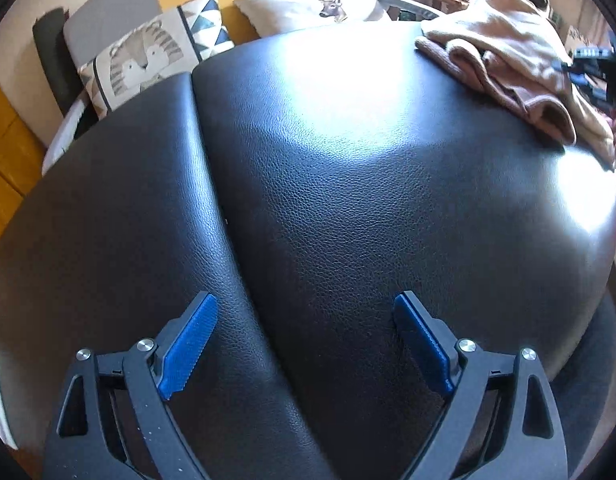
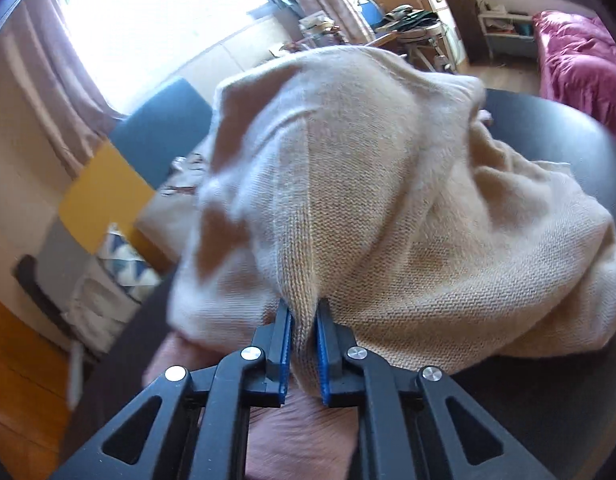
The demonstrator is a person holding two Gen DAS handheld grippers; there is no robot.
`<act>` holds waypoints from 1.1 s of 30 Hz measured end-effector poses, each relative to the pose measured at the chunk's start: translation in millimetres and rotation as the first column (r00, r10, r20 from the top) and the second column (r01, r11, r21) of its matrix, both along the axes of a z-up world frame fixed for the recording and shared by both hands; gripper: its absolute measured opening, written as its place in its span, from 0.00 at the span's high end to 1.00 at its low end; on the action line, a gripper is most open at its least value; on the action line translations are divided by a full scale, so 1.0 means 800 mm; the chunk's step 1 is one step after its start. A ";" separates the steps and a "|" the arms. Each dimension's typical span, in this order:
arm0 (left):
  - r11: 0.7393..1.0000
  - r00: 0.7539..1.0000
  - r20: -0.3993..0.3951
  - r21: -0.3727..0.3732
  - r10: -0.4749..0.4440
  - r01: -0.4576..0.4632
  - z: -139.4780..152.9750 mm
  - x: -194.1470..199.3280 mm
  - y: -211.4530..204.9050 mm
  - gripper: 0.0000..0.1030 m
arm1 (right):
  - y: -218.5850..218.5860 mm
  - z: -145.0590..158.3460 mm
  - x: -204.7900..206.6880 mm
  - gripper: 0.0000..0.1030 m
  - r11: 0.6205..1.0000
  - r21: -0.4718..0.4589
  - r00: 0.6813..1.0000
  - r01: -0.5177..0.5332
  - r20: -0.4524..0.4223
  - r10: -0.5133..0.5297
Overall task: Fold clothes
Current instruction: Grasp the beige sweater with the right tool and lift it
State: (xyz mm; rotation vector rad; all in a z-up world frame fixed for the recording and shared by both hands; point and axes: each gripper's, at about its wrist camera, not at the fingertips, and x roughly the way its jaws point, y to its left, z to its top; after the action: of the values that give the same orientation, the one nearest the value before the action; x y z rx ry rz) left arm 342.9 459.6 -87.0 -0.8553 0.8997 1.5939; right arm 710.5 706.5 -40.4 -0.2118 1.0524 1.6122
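Note:
A cream knitted sweater [image 2: 387, 184] fills the right wrist view, bunched and lifted off the black leather surface [image 2: 547, 420]. My right gripper [image 2: 304, 312] is shut on a fold of this sweater, its blue pads pinching the knit. A pinkish garment [image 2: 300, 432] lies under it. In the left wrist view the same pile of clothes [image 1: 507, 52] sits at the far right corner of the black leather surface [image 1: 347, 200]. My left gripper [image 1: 304, 312] hangs open over bare leather near the seam, with nothing between its fingers.
Patterned cushions [image 1: 148, 52] lie beyond the far edge of the leather surface. A pink blanket [image 2: 579, 64] and cluttered furniture [image 2: 411, 20] stand past the right side. Yellow and blue panels [image 2: 108, 196] line the wall.

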 end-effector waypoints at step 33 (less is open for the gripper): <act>0.999 1.000 -0.020 0.035 0.015 -0.014 -0.001 -0.032 -0.026 0.10 | -0.070 -0.054 -0.047 0.64 0.986 -0.061 0.903 0.155 -0.396 -0.166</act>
State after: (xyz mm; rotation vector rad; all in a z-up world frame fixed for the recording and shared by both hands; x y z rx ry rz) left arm 317.6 438.9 -87.5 -0.8242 0.8788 1.6289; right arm 673.0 650.6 -83.9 0.1951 1.3677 1.5234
